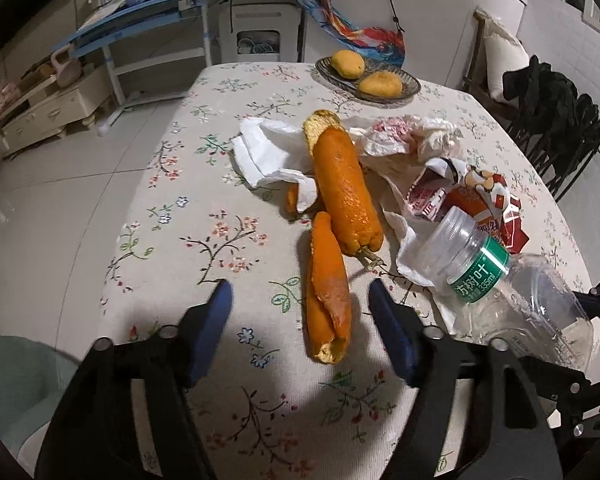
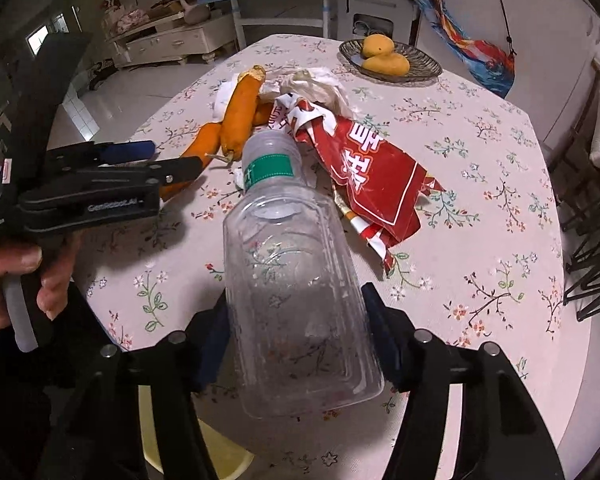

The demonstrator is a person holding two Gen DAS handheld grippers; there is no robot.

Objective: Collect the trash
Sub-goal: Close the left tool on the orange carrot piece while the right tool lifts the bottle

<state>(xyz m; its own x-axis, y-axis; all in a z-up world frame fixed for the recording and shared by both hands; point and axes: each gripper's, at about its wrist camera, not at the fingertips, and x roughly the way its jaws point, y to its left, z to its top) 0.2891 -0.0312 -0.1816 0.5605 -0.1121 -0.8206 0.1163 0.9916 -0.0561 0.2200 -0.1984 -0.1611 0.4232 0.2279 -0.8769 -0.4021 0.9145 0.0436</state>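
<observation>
A floral tablecloth [image 1: 220,92] fills mid-frame; the left gripper [image 1: 300,304] spreads wide around an orange peel [image 1: 327,300], while the right gripper [image 2: 296,308] clamps a clear bottle [image 2: 296,280] at lower center.

My black tongs, blue-tipped

Left tongs [image 1: 300,300] and right tongs [image 2: 296,308] have blue pads, silver screws; white lettering marks the left body; my bare hand [image 2: 24,280].

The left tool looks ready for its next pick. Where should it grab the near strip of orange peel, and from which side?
Grip the curled strip of orange peel across its narrow width near mid-length, coming down from above. It lies flat on the floral tablecloth, running away from the open left tool, whose fingers already straddle it. The curled edges there should give the pads something to pinch.
</observation>
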